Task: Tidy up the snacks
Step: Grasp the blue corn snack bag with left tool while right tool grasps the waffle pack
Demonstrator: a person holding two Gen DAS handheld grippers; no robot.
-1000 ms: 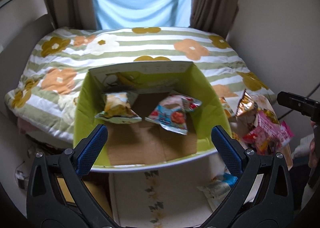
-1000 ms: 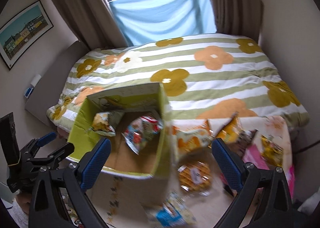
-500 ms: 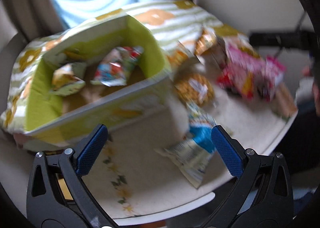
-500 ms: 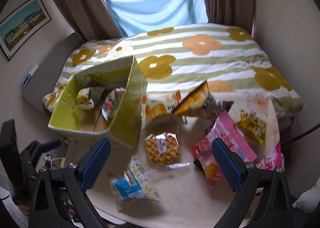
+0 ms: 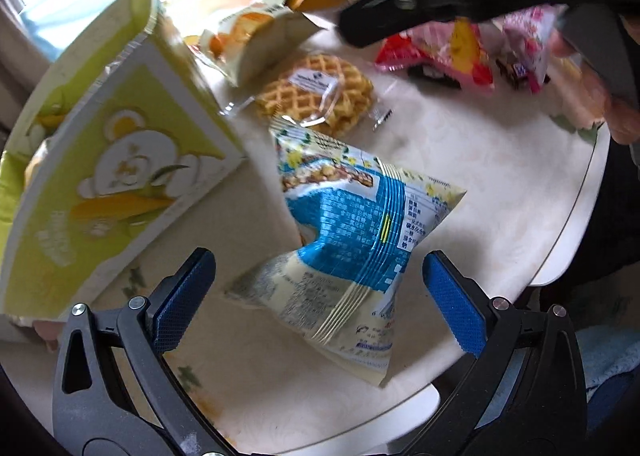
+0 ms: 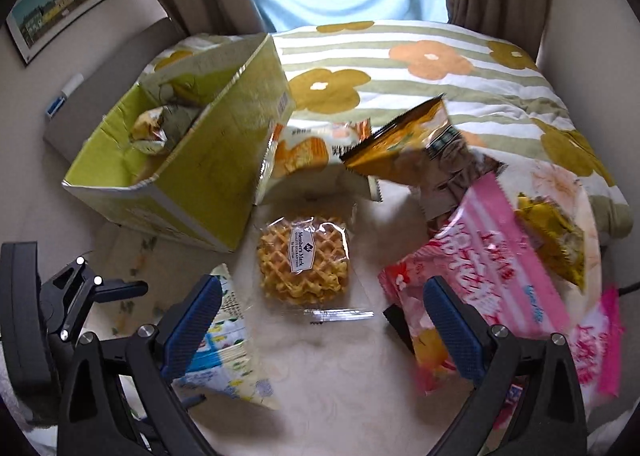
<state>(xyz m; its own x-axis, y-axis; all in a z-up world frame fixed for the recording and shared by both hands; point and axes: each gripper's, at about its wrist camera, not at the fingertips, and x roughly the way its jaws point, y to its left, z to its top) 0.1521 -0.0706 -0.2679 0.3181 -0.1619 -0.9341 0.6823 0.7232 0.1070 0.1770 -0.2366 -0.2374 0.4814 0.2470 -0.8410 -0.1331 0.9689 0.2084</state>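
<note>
A blue and cream snack bag (image 5: 348,240) lies on the white table (image 5: 500,160), between the spread fingers of my open left gripper (image 5: 320,292). Beyond it sits a wrapped waffle (image 5: 316,96), also in the right wrist view as the waffle (image 6: 304,260). My right gripper (image 6: 320,320) hangs open above the table just short of that waffle, with the blue bag (image 6: 224,352) under its left finger. The green cardboard box (image 6: 200,160) stands at the left and holds a yellow snack pack (image 6: 150,130). A pink bag (image 6: 492,288) lies at the right.
An orange-print bag (image 6: 308,152) and a gold bag (image 6: 404,144) lean behind the waffle. A yellow pack (image 6: 552,232) lies at the far right. A bed with a flowered quilt (image 6: 420,56) is behind the table. The table's rounded edge (image 5: 576,208) runs at the right.
The left gripper swung right and down from the box to the blue bag, which now lies between its fingers. The right gripper dropped closer toward the waffle.
</note>
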